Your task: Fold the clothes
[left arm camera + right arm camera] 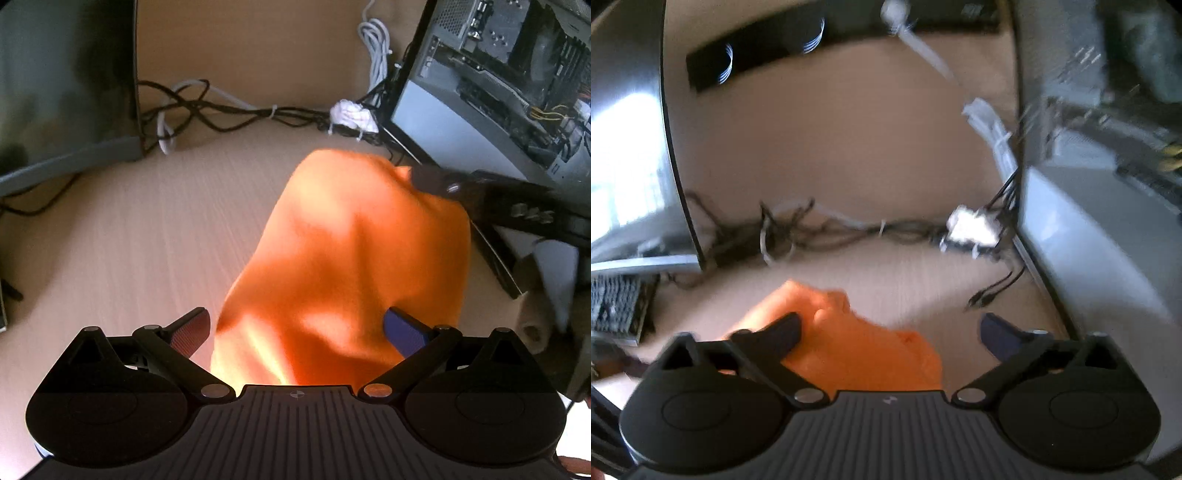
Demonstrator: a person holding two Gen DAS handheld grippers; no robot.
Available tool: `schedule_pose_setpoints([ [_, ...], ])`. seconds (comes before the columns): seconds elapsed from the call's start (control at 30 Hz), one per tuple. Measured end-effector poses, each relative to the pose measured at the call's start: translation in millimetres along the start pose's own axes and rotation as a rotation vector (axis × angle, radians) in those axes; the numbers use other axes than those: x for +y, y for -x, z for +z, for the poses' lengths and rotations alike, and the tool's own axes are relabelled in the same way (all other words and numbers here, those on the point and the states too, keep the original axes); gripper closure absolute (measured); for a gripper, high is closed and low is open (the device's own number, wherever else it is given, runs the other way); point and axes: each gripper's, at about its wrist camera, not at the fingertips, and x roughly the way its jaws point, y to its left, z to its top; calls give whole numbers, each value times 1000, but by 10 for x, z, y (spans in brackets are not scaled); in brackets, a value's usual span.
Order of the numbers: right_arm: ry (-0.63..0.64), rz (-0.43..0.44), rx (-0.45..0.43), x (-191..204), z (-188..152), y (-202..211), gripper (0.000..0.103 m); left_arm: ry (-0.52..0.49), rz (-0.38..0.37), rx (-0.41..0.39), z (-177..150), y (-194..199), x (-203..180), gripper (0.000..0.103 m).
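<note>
My left gripper (297,330) is wide open, with the orange cloth (347,258) bunched on the table (129,240) between its fingers, not pinched. My right gripper (890,334) is wide open too. The cloth lies under it, maybe brushing one finger, but the picture is blurry. Cables (229,110) lie behind.

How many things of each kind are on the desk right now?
Orange cloth garment: 1
Open grey computer case: 1
Dark curved monitor: 1
Black keyboard: 1
Tangled black and white cable bundle: 1
Total: 5
</note>
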Motion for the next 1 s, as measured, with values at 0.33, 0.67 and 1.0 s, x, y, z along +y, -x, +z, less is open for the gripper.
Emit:
schedule_pose_setpoints([
  [0.33, 248, -239, 109, 300, -261, -297, 0, -28, 24, 16, -49, -39, -117, 0],
  [0.67, 172, -228, 126, 253, -259, -238, 0, -9, 33, 29, -117, -19, -68, 0],
  [1.0, 220, -231, 199, 191, -297, -229, 0, -4, 11, -51, -68, 186, -90, 0],
])
